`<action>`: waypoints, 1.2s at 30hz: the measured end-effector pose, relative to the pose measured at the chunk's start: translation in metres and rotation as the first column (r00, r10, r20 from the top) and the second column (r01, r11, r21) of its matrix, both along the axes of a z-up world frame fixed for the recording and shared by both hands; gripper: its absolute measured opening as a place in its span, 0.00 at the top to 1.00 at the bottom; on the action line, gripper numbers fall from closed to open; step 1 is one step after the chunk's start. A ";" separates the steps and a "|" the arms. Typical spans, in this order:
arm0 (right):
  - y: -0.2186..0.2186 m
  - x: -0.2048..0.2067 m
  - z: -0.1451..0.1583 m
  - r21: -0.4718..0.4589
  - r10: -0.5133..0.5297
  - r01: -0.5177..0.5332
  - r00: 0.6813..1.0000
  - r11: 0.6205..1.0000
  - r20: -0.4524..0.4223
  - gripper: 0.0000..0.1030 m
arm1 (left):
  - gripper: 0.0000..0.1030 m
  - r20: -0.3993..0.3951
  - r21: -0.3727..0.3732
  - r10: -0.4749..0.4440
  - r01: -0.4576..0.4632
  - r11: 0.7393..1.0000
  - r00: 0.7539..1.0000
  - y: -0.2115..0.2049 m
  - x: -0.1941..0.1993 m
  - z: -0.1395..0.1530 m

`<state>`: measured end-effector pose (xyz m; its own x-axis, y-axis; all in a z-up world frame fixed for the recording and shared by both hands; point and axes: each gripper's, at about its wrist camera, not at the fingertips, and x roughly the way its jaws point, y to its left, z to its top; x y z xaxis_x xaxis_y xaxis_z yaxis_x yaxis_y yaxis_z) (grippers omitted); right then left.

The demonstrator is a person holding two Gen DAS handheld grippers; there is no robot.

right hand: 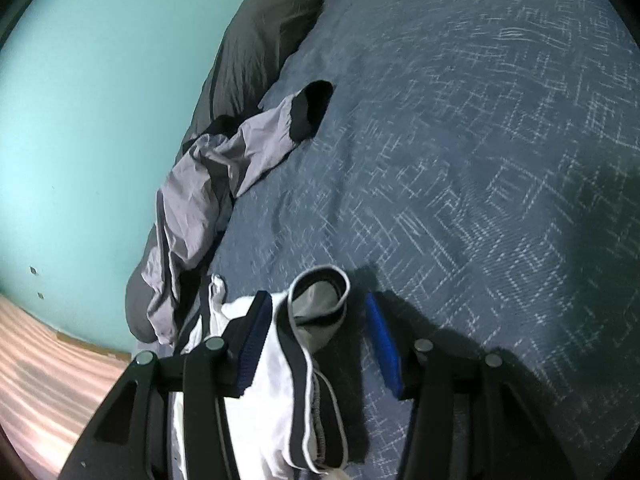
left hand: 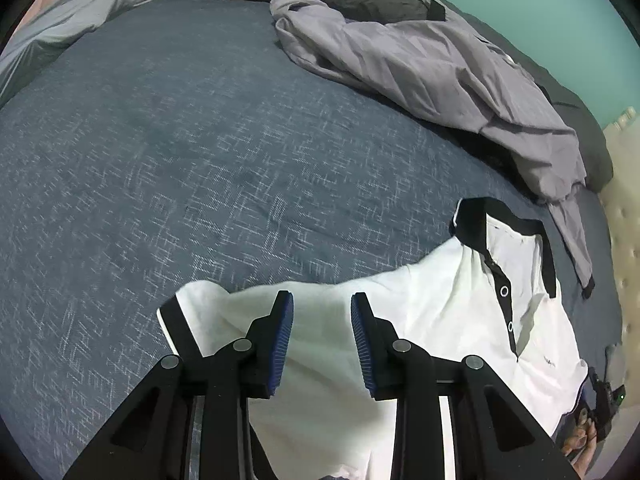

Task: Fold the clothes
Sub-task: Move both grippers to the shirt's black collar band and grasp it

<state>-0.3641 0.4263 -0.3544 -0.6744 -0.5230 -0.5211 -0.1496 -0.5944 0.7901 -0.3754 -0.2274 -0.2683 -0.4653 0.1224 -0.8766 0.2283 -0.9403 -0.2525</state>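
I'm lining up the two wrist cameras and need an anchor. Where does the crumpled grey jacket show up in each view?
Left wrist: grey jacket lies upper right, beyond the white polo shirt, on the blue bedspread.
Right wrist: grey jacket sits left of centre, along the bed's edge by the teal wall.
Shared landmark: the jacket's black sleeve cuff.
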 end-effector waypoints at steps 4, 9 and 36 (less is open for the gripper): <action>0.001 0.002 -0.005 0.022 -0.003 0.002 1.000 1.000 0.008 0.95 | 0.68 0.004 -0.007 -0.002 0.002 1.000 1.000 0.001 0.001 0.000; 0.019 0.009 -0.005 -0.002 -0.089 0.089 0.996 0.996 0.005 0.98 | 0.68 0.011 -0.009 0.003 -0.003 1.000 1.000 0.001 0.001 -0.003; 0.001 -0.001 0.054 0.308 0.050 -0.042 0.999 0.950 -0.019 0.93 | 0.55 -0.023 0.067 -0.101 0.102 0.993 0.995 0.069 -0.071 -0.008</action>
<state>-0.3653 0.4272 -0.3004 -0.6689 -0.3706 -0.6444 -0.0985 -0.8150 0.5710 -0.4466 -0.1589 -0.2765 -0.4644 0.2289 -0.8555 0.1272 -0.9387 -0.3203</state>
